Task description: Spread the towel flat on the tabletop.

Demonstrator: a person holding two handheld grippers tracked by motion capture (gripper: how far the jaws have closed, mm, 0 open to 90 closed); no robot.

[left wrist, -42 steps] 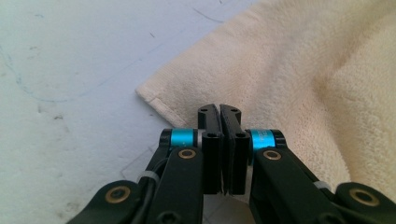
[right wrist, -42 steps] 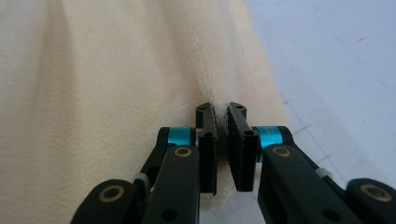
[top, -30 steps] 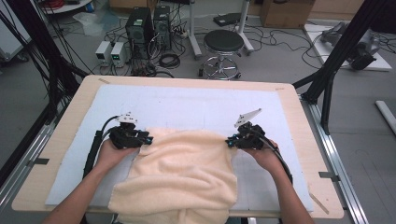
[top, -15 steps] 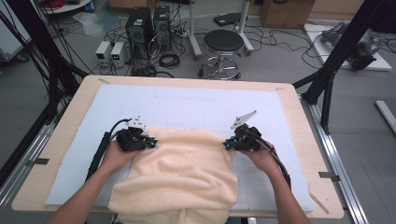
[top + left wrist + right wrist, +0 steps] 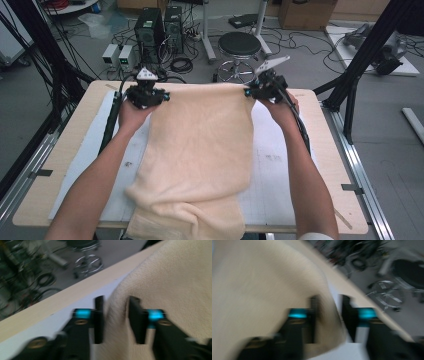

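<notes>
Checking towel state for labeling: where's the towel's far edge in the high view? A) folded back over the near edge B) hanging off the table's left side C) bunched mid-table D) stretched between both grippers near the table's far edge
D: the towel spans from the left gripper to the right gripper at the table's far edge.

High camera: I'm looking down and forward over the table point(image 5: 75, 150). Gripper cameras: I'm riding close behind each pair of jaws, facing the far edge. All three are sharing the towel point(image 5: 200, 150) and stool point(image 5: 240, 47).
</notes>
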